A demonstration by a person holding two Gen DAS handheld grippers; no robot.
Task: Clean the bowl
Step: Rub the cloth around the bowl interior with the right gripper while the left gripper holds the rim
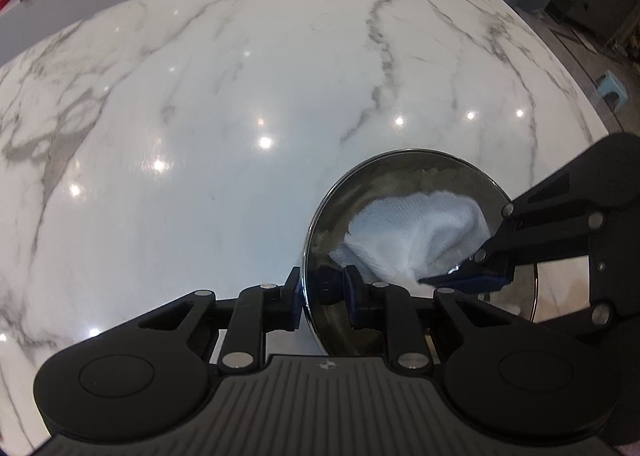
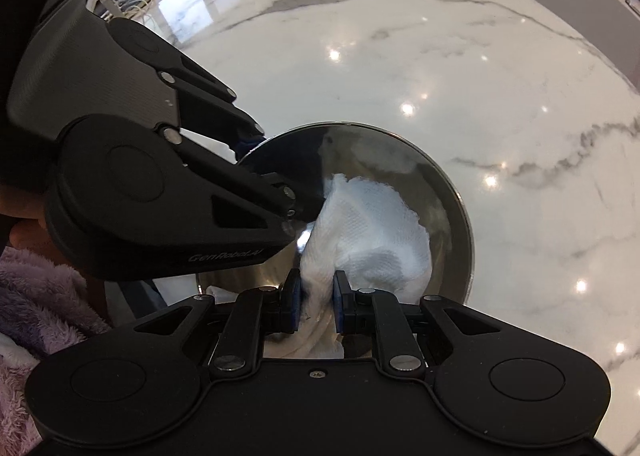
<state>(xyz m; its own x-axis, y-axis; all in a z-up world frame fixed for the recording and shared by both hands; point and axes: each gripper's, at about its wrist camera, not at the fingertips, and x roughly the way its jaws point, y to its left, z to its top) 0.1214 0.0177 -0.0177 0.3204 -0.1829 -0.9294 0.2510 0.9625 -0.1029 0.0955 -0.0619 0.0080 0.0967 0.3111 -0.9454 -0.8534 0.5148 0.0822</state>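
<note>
On the bowl's (image 1: 404, 192) near rim, the left gripper (image 1: 322, 290) is clamped. Inside the bowl, the right gripper (image 2: 316, 296) pinches a white paper towel (image 2: 372, 228); best to press it around the wall while the rim stays steady.

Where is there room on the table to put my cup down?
The marble table is bare left of and beyond the bowl. It is crowded at the bowl: the left gripper clamps its rim, and the right gripper holds the paper towel inside.

grippers: left gripper (image 1: 323, 288) and right gripper (image 2: 316, 302), matte black, ribbed body plate
arms: round pivot housings, linked bars, silver rivets
pads (image 2: 293, 299): blue
marking: "GenRobot.AI" on left housing, small logo on body
sleeve (image 2: 36, 296): fluffy lilac fleece
</note>
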